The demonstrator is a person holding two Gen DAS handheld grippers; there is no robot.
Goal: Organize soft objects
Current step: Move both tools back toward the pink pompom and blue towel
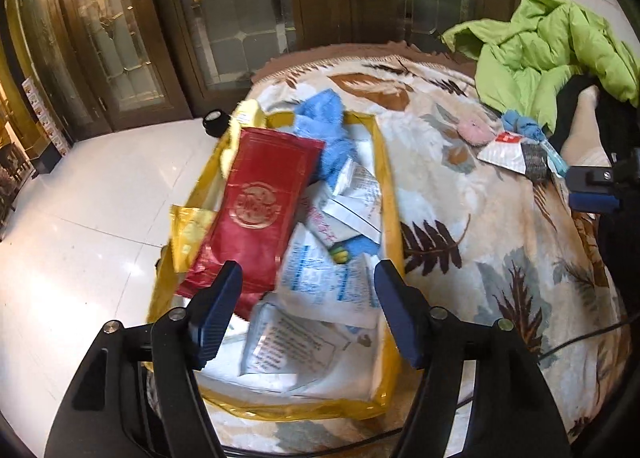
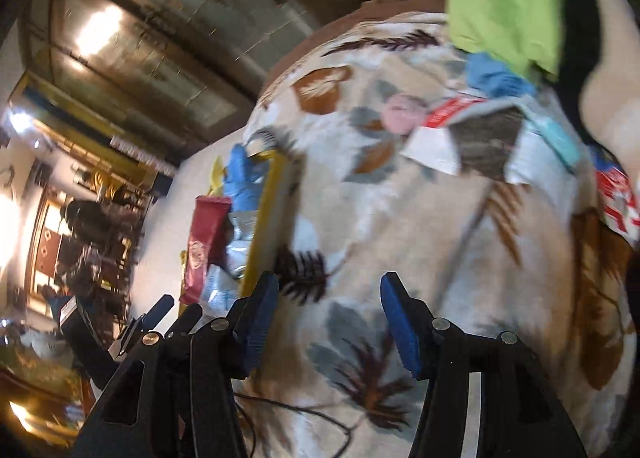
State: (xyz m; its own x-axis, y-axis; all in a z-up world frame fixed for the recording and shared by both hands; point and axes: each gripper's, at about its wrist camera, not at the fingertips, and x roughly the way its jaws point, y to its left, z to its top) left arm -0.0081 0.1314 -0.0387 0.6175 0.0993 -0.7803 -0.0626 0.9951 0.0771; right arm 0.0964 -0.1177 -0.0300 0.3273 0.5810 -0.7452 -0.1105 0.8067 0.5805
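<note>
Left hand-held gripper [image 1: 308, 290]: wide, empty, over the bag [image 1: 390, 193].
Right hand-held gripper [image 2: 328, 310]: wide, empty, above the blanket [image 2: 400, 217].
Red pack [image 1: 256, 209]: lying atop the packets in the bag.
Blue cloth [image 1: 520, 125]: beside the green jacket [image 1: 552, 45].

I count one yellow-rimmed bag [image 1: 390, 193] at my twelve o'clock, one red packet [image 1: 256, 213], two blue cloths [image 1: 320, 117] [image 1: 520, 125], one pink round pad [image 1: 476, 131], one green jacket [image 1: 552, 49], several white packets [image 1: 324, 282].
</note>
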